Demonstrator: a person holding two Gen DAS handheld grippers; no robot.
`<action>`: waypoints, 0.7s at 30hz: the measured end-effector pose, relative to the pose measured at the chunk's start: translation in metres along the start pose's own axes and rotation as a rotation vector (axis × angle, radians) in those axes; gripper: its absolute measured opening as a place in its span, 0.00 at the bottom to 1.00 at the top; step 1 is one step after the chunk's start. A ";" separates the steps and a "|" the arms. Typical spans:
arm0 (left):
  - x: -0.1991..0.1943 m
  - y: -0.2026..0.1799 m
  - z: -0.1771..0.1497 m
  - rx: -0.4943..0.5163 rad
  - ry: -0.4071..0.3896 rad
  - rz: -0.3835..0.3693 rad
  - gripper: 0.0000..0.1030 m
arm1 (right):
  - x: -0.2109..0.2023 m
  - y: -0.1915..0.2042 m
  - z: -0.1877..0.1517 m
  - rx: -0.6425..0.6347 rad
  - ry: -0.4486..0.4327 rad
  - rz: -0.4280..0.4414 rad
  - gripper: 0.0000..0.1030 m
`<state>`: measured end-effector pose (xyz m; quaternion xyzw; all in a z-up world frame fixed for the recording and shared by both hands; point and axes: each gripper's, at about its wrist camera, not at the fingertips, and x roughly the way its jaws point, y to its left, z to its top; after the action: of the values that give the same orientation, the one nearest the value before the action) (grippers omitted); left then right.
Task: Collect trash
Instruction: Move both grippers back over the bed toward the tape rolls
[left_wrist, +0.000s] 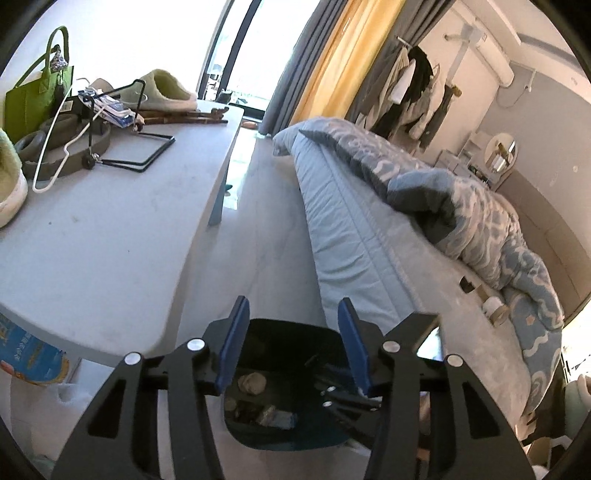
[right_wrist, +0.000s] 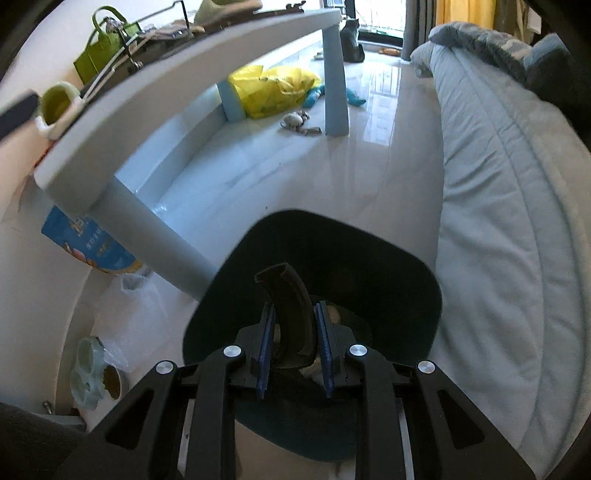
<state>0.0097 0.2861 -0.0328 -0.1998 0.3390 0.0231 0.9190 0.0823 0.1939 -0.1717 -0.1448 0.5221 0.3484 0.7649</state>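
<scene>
Midway, by the look of it: right tool (right_wrist: 293, 345) clamped on a curved dark peel-like strip (right_wrist: 290, 317), poised over the dark bin (right_wrist: 399, 273) below. Left tool (left_wrist: 291, 343) parted, empty, above the same bin, crumpled scraps (left_wrist: 253, 382) already inside. Smooth grey table (left_wrist: 110, 221) cluttered leftward.

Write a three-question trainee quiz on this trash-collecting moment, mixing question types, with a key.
1. True or false: the right gripper holds a curved dark strip over the dark bin.
2. Multiple choice: between the left gripper's fingers is A) a hanger, B) nothing, C) a slipper.
3. Fill in: the green tote bag stands on the ____.

Key: 1 true; 2 B; 3 table.
</scene>
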 end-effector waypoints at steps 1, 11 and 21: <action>-0.002 -0.001 0.002 -0.002 -0.007 -0.004 0.50 | 0.003 -0.001 -0.002 0.001 0.006 -0.006 0.22; -0.022 -0.020 0.016 0.003 -0.074 -0.045 0.50 | 0.016 -0.012 -0.018 0.013 0.078 -0.068 0.62; -0.029 -0.048 0.027 0.024 -0.117 -0.070 0.50 | -0.026 -0.025 -0.016 0.026 -0.004 -0.024 0.62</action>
<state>0.0122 0.2544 0.0210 -0.1990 0.2778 -0.0012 0.9398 0.0826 0.1573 -0.1585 -0.1407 0.5233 0.3326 0.7718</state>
